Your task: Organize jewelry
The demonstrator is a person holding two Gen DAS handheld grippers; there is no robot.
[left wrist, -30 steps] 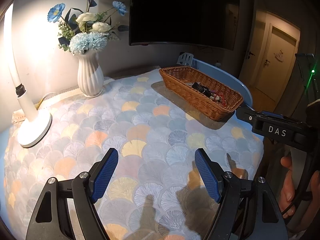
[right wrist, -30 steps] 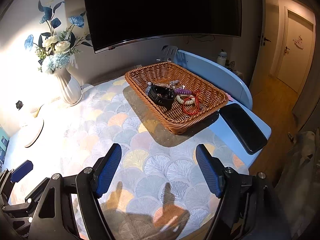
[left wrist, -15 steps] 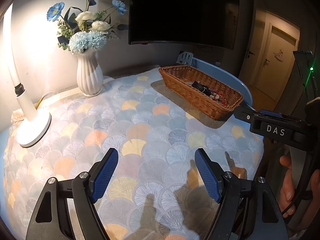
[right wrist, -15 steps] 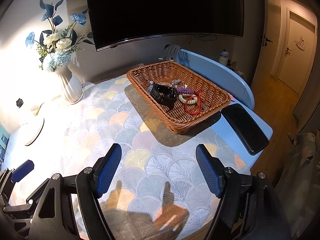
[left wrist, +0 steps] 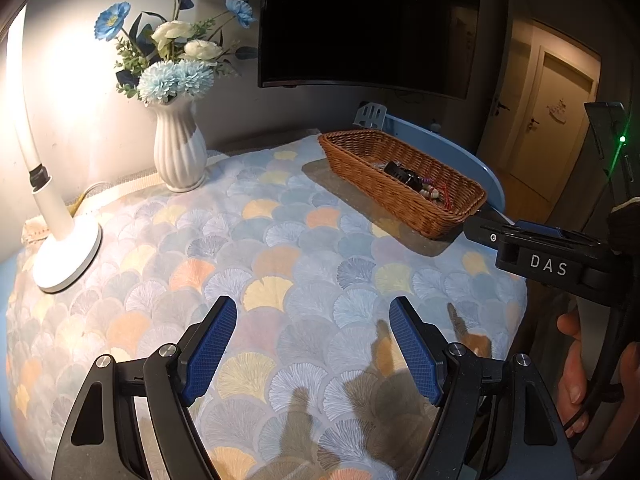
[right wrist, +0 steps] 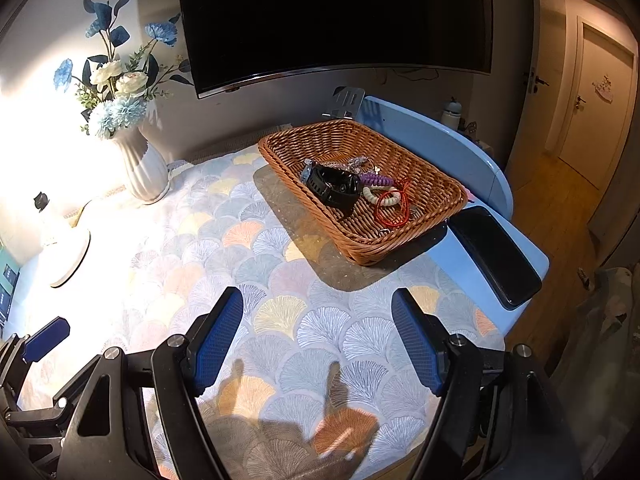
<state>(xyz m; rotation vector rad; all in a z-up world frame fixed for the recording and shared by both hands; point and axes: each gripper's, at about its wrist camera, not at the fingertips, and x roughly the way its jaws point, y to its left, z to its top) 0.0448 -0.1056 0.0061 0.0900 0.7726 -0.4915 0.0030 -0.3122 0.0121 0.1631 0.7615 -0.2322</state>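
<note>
Nothing on the table has shifted since the earlier frames; both grippers hold the same station, with only a slight drift of view. Left gripper hangs over the fan-patterned cloth, jaws wide, nothing between the blue pads. Right gripper hangs likewise above the cloth, jaws wide and empty. Wicker basket sits at the far right of the table, beyond both grippers and well apart from them. Inside lie a black watch, a purple coil band, a cream coil band and a red cord, bunched together. A dark phone lies just beside the basket on the blue edge. White vase and lamp base stand at left.
</note>
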